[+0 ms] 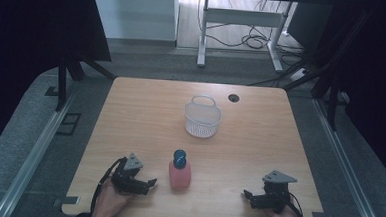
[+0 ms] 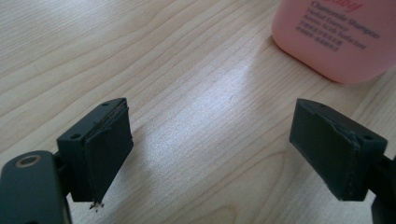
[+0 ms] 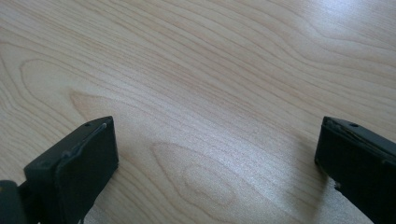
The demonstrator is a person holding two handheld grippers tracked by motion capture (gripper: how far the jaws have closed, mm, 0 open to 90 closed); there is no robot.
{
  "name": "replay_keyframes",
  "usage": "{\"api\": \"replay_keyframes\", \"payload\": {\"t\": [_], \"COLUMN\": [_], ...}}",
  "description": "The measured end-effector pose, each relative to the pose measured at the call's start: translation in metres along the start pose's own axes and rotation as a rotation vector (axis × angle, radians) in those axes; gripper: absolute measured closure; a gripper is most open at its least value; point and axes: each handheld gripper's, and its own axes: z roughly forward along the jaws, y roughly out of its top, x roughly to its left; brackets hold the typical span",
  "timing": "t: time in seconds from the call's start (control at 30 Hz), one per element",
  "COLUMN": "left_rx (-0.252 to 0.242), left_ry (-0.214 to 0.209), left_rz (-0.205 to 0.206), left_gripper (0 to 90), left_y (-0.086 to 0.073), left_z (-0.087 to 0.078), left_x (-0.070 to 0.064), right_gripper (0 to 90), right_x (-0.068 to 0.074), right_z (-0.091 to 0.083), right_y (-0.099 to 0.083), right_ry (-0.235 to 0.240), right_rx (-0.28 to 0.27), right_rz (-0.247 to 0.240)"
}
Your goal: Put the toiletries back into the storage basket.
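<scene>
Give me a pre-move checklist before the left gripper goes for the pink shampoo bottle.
1. Left gripper open: ok, its fingers stand wide apart with bare table between them.
2. Pink shampoo bottle upright and free: ok, standing, untouched.
3. Path to the bottle: ok, only bare wood of the table lies between.
4. Blue cap closed: cannot tell.
5. Right gripper out of the way: ok, open, resting off to the other side.
6. White basket ready: ok, upright farther back; looks empty.

One pink bottle (image 1: 179, 174), one mesh basket (image 1: 202, 121), two hand-held grippers
</scene>
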Motion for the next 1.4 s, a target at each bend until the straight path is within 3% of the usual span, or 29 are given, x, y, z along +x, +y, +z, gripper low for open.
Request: {"api": "replay_keyframes", "payload": {"t": [0.8, 1.4], "left_rx": [-0.003, -0.055], "left_ry": [-0.026, -0.094], "left_rz": [0.047, 0.037], "left_gripper": [14.5, 15.7], "left_y": [0.008, 0.018], "left_z": [-0.015, -0.034], "left_x": [-0.008, -0.020], "right_gripper": [0.0, 0.0], "right_x": [0.000, 0.000], "right_z": [0.000, 0.000], "right_y": [0.000, 0.000], "right_ry": [0.000, 0.000], "right_rx": [0.000, 0.000], "right_rz": [0.000, 0.000]}}
